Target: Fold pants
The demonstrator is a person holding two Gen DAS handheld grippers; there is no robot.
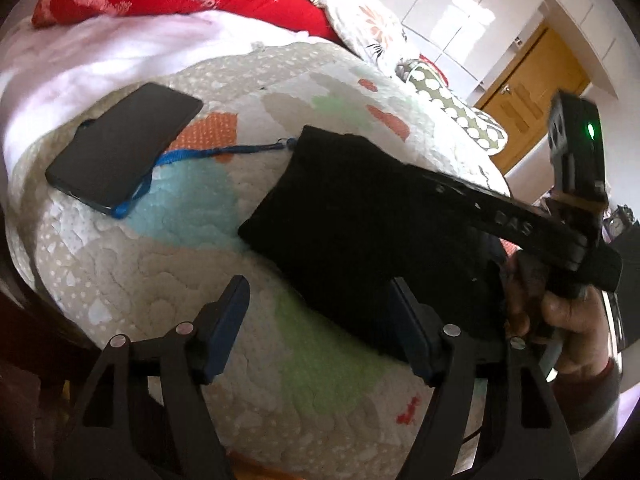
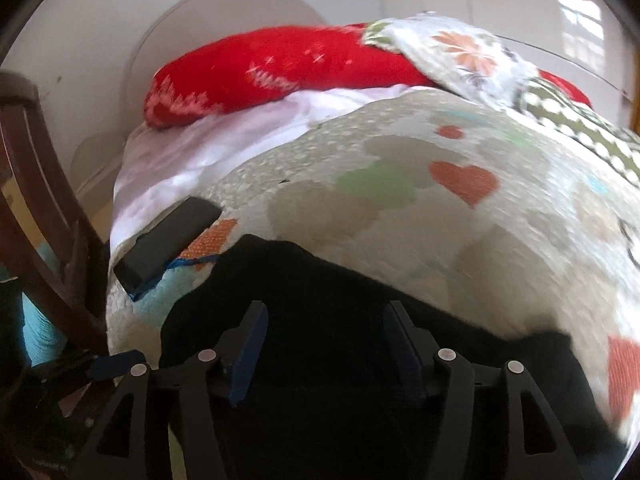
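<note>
The black pants (image 1: 352, 224) lie folded into a compact rectangle on the patterned quilt (image 1: 168, 264). My left gripper (image 1: 320, 292) is open just above the quilt, its right finger at the pants' near edge and its left finger over bare quilt. In the right wrist view the pants (image 2: 320, 280) fill the lower middle, and my right gripper (image 2: 326, 316) is open with both fingers over the black cloth. The right gripper's body (image 1: 560, 232) shows in the left wrist view, held by a hand at the pants' right side.
A black phone (image 1: 124, 144) with a blue lanyard (image 1: 208, 154) lies left of the pants; it also shows in the right wrist view (image 2: 168, 236). A red pillow (image 2: 260, 72) and floral pillows (image 1: 360, 20) lie at the bed's head. A wooden chair (image 2: 40, 200) stands at left.
</note>
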